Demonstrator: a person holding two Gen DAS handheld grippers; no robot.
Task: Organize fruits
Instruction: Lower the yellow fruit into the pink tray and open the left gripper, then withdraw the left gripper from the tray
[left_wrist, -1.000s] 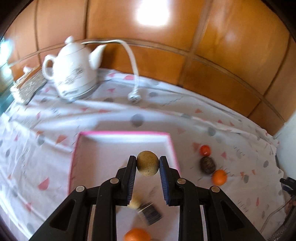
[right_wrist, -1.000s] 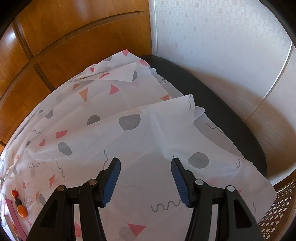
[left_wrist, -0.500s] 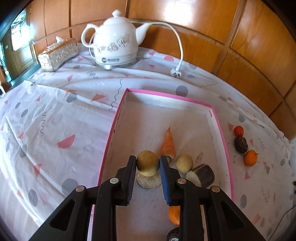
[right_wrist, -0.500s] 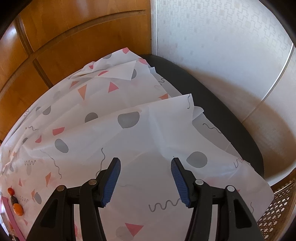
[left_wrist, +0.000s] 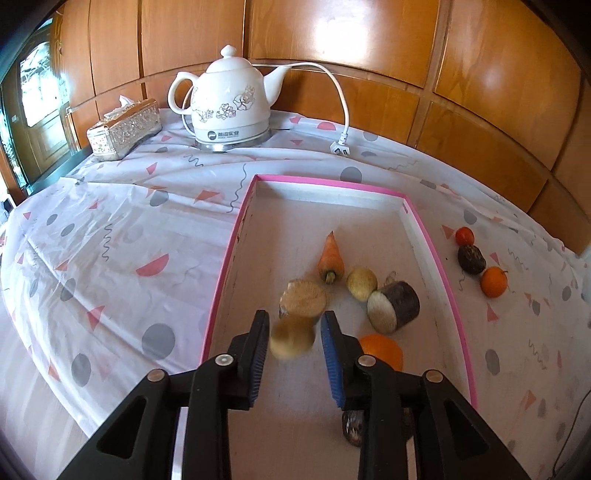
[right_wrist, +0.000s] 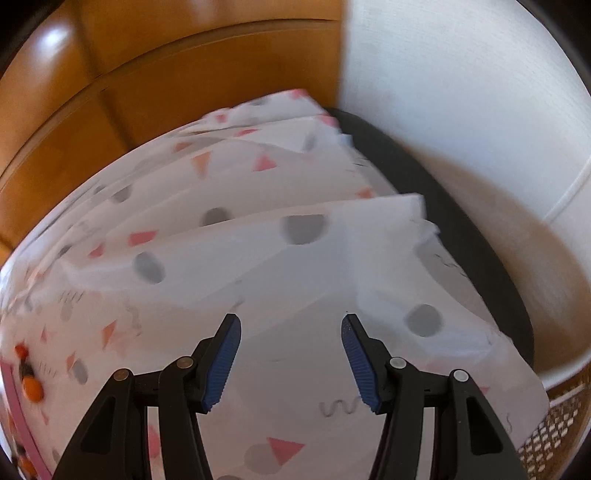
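Kiwi (left_wrist: 291, 341), blurred between the opening jaws of the left gripper (left_wrist: 293, 334), is being let go over the pink-rimmed tray (left_wrist: 236, 236), where it was clamped a second ago; right gripper (right_wrist: 291, 354) is held spread, empty.

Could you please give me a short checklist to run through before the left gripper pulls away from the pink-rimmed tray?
1. Left gripper over the tray, inside its pink rim: ok.
2. Round tan fruit released: cannot tell; the jaws are opening, the fruit is blurred between the fingers.
3. Landing spot free: not ok; a tan cut piece lies just beyond the fruit.
4. All fruit in the tray: not ok; the small red fruit, dark fruit and orange lie on the tablecloth.
5. Right gripper free for them: ok, open with nothing between its fingers.
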